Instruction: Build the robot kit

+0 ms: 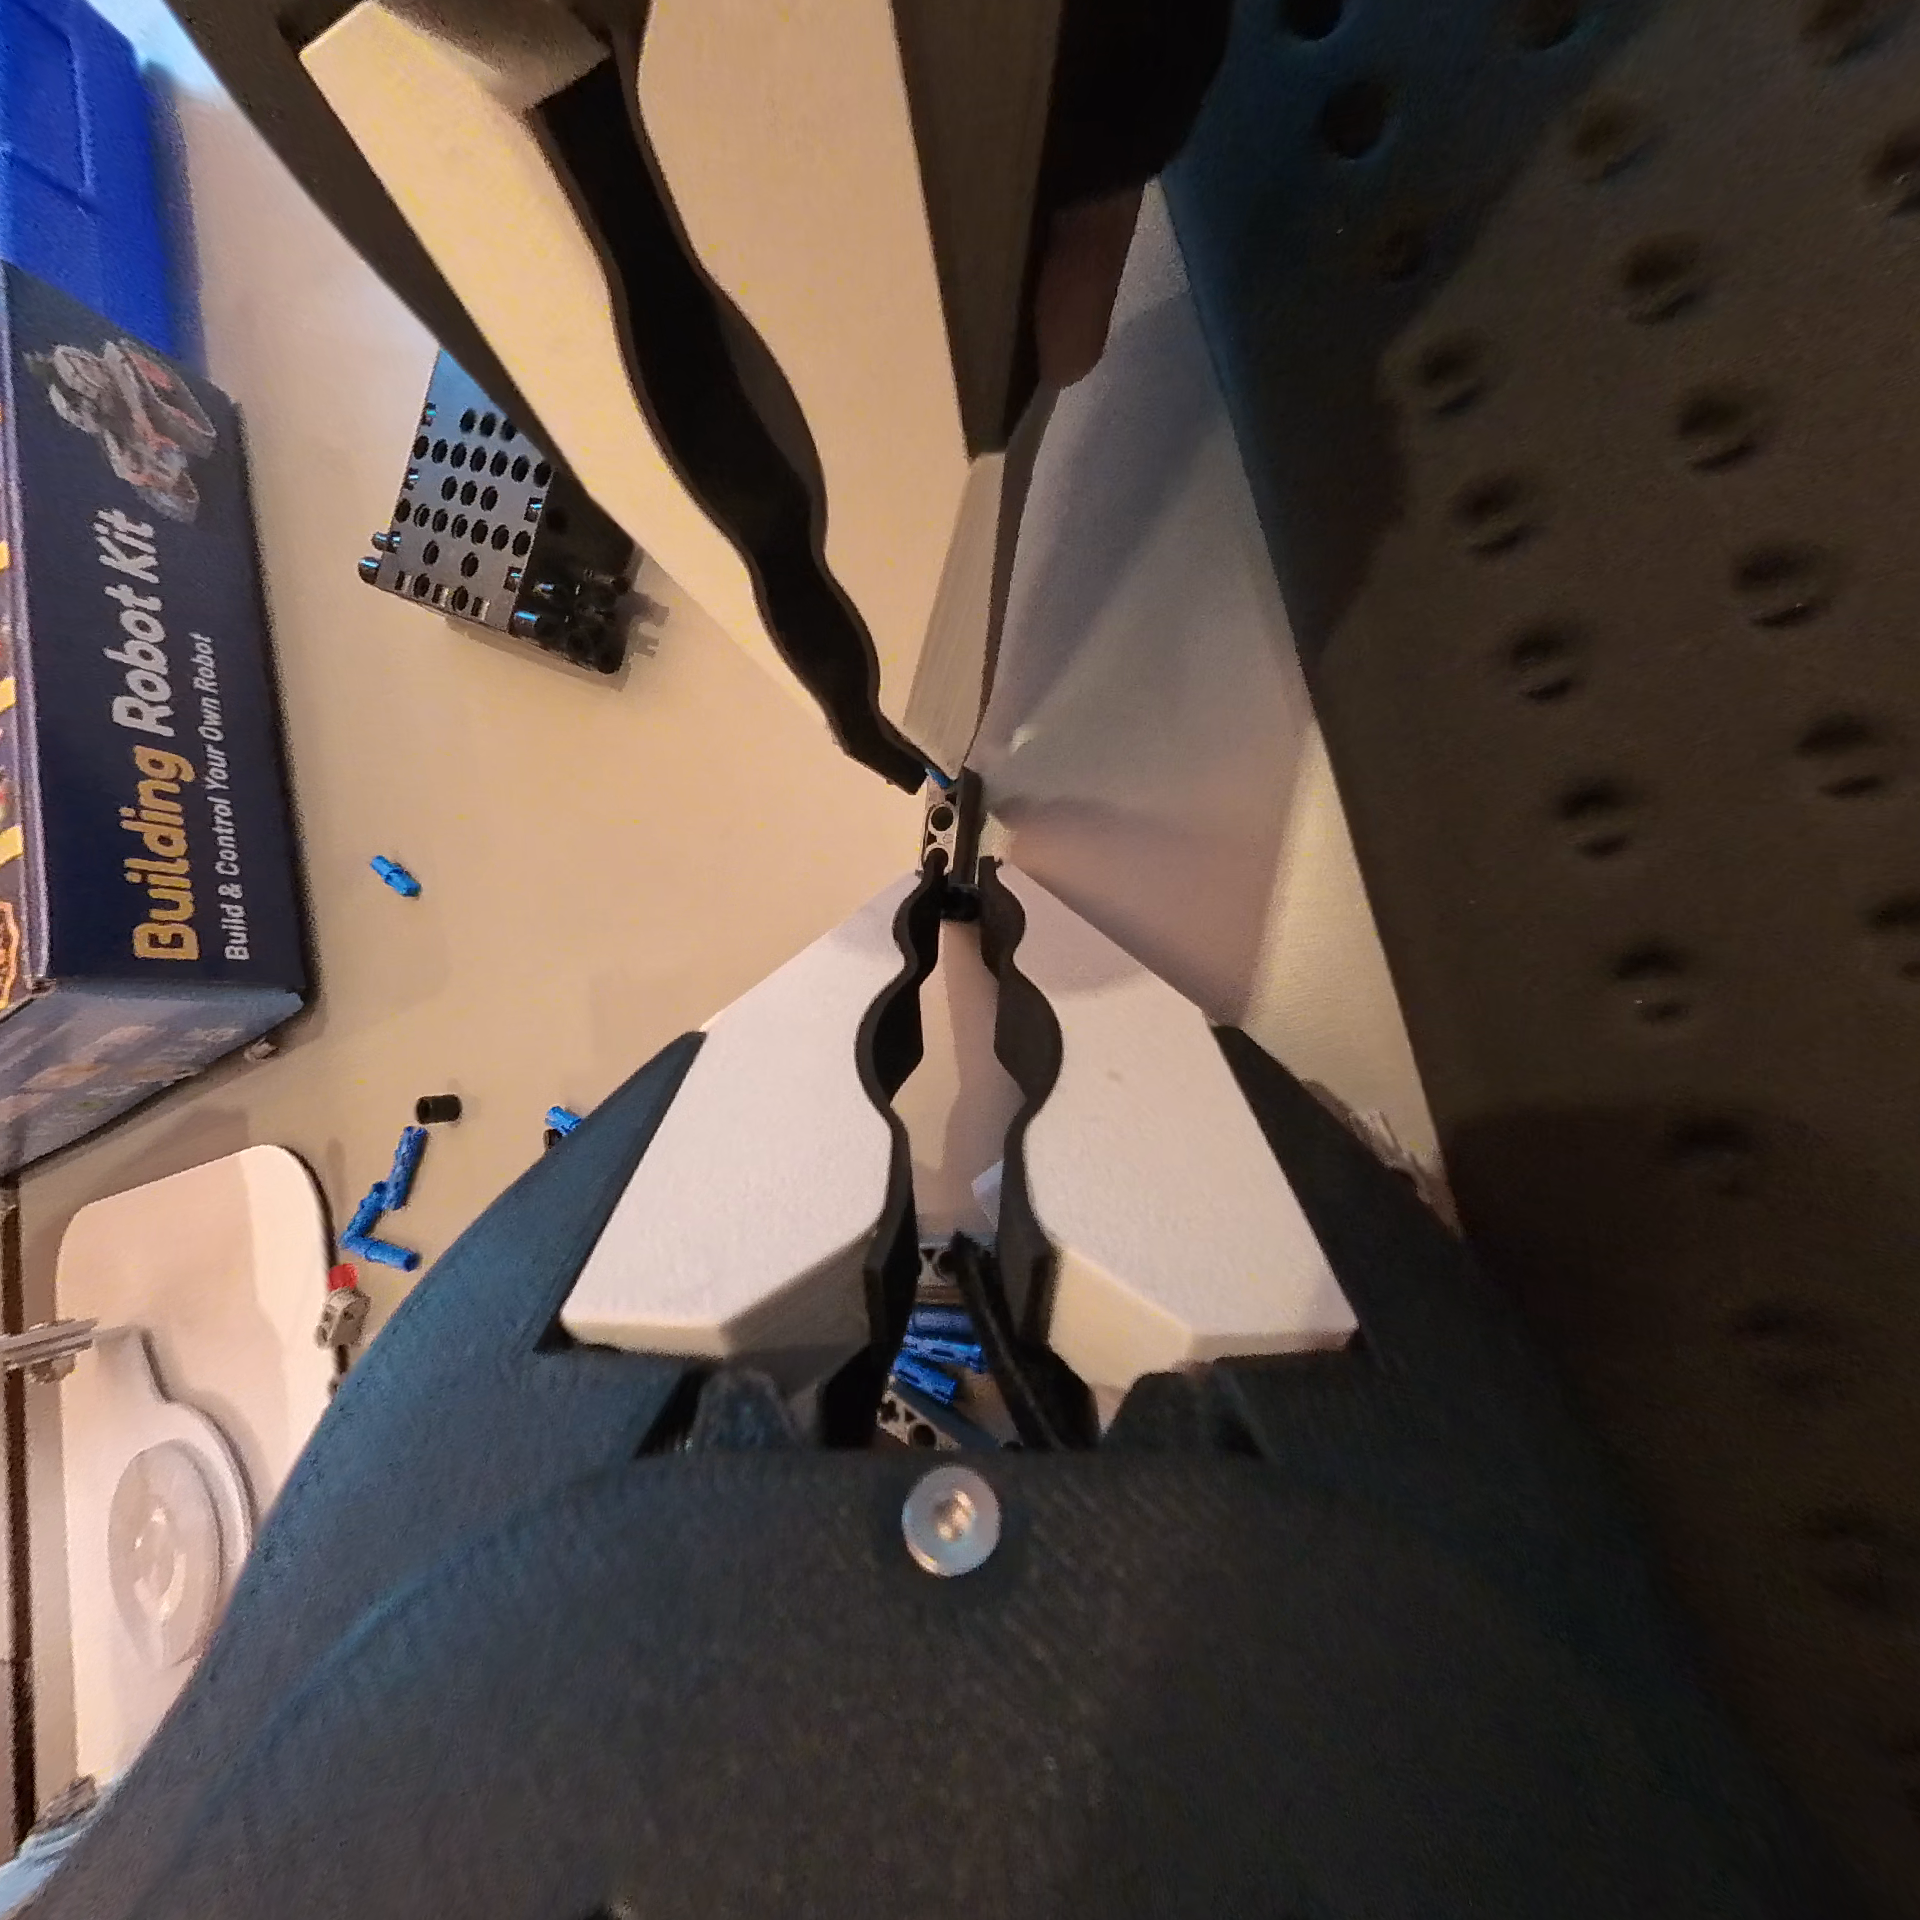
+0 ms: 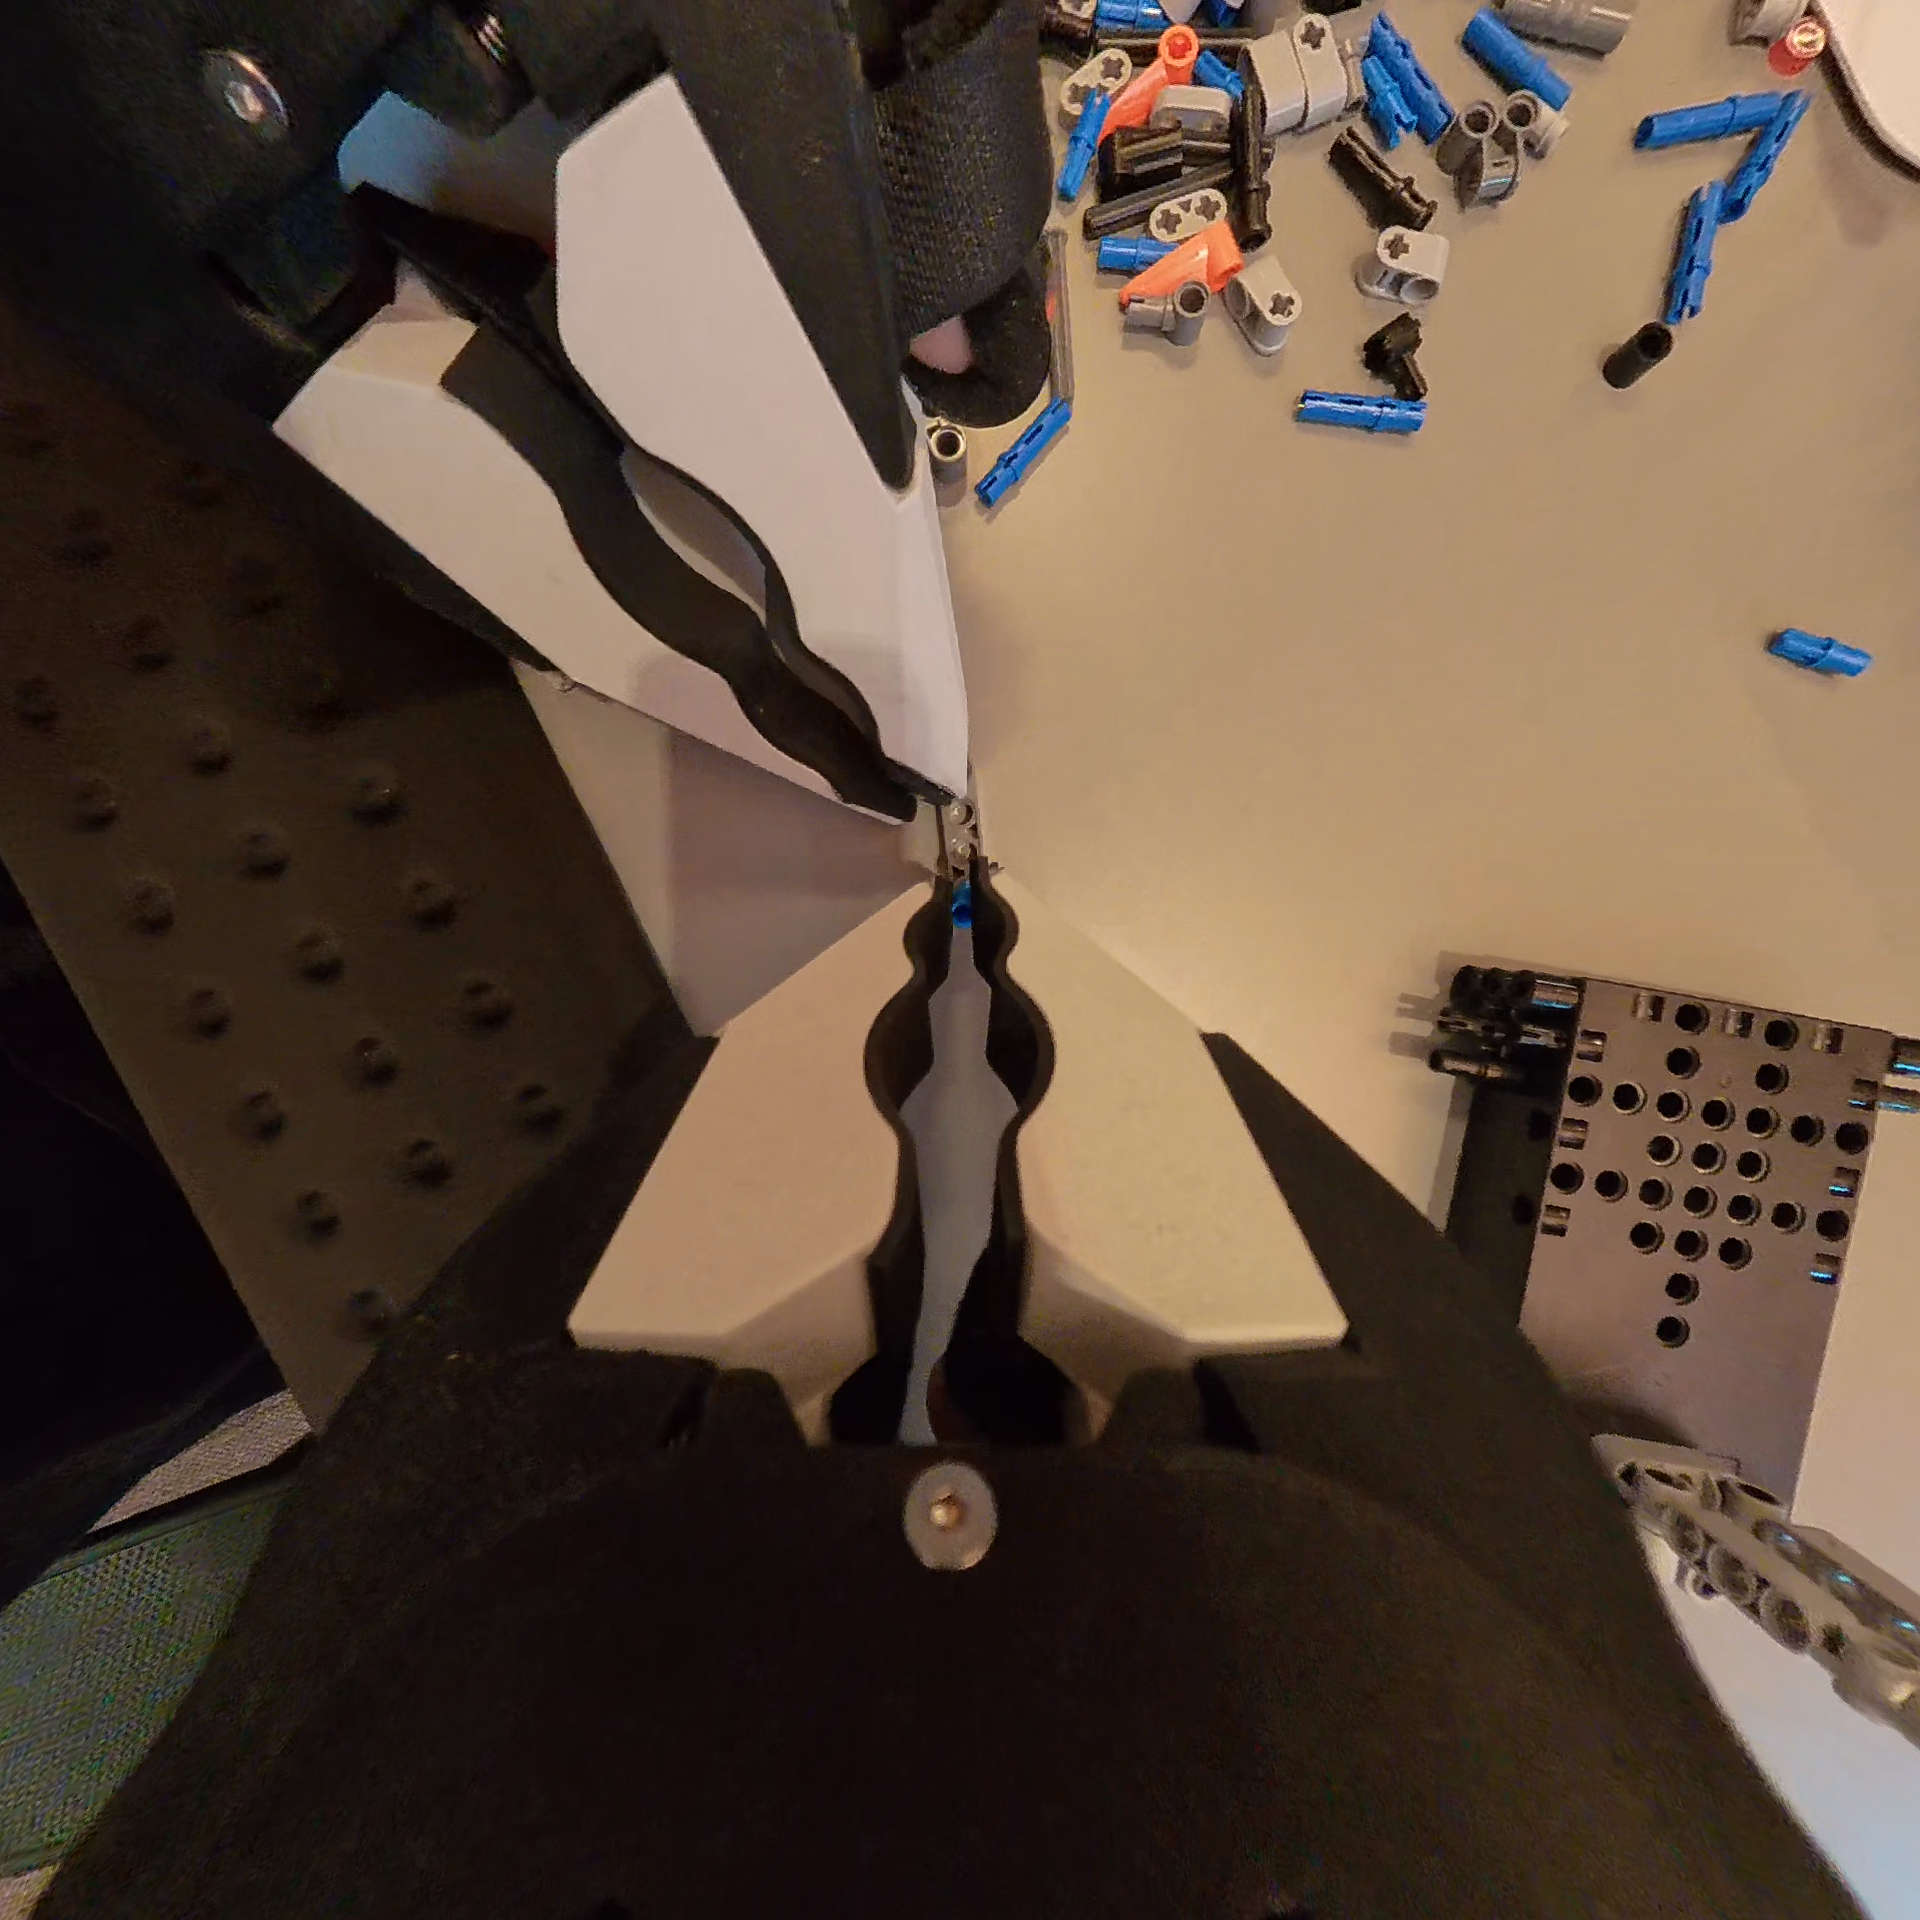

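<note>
Two grippers meet tip to tip over a small grey beam [image 1: 943, 826], each pinching one small piece.

Their bulk hides most of the table [image 1: 582, 790], and the joint is tiny, so whether pin and beam touch cannot be told. The left gripper [image 1: 958, 902] is clamped on a black peg at the beam's near end; the right gripper [image 2: 961, 906] is closed on a blue pin [image 2: 960, 910] at the beam's other end. A gloved hand [image 2: 966, 208] sits behind the left gripper. Loose parts [image 2: 1288, 177], blue, grey, black and orange, lie well apart from the tips. A black holed plate [image 2: 1704, 1153] sits near the right gripper, cut off at the frame edge. A printed box [image 1: 135, 665] lies at the left view's edge, half out of frame.
</note>
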Available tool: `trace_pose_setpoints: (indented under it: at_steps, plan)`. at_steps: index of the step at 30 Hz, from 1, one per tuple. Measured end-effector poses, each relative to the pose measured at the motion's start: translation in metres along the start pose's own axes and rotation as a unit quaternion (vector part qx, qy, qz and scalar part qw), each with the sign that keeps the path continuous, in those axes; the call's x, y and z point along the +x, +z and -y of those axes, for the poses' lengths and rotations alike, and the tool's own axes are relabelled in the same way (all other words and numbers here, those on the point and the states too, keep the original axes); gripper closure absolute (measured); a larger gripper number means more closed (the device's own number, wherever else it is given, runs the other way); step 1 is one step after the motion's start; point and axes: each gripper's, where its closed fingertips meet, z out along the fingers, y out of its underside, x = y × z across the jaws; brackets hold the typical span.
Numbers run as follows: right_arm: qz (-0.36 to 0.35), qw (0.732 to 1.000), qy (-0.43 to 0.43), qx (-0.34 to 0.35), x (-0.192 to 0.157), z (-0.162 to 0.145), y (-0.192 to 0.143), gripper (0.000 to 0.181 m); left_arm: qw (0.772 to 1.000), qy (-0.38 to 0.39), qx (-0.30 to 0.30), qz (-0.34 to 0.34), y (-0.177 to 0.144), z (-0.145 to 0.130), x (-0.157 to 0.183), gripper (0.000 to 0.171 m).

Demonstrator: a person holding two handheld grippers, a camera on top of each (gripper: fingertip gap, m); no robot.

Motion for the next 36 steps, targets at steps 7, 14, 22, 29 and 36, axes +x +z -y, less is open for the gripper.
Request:
trace_pose_setpoints:
  at_steps: [7, 14, 22, 29, 36]
  plan:
    - [-0.019, 1.000, -0.005, -0.013, 0.000, 0.000, 0.002, 0.180, 0.999, 0.027, -0.015, 0.027, 0.000, 0.001, 0.001, 0.167]
    - [0.012, 0.998, -0.019, -0.056, 0.003, -0.007, 0.013, 0.181, 0.999, 0.026, -0.004, 0.021, 0.000, 0.005, 0.004, 0.169]
    - [0.068, 0.997, 0.019, 0.034, -0.001, 0.003, -0.006, 0.181, 1.000, 0.014, -0.001, 0.016, 0.001, 0.003, 0.000, 0.169]
    - [0.040, 0.989, 0.042, 0.135, 0.007, 0.000, -0.062, 0.181, 1.000, 0.010, 0.003, 0.010, 0.000, 0.003, 0.001, 0.170]
    - [-0.067, 0.973, 0.099, 0.196, 0.032, -0.044, -0.141, 0.179, 1.000, 0.013, 0.002, 0.007, 0.000, 0.003, 0.001, 0.169]
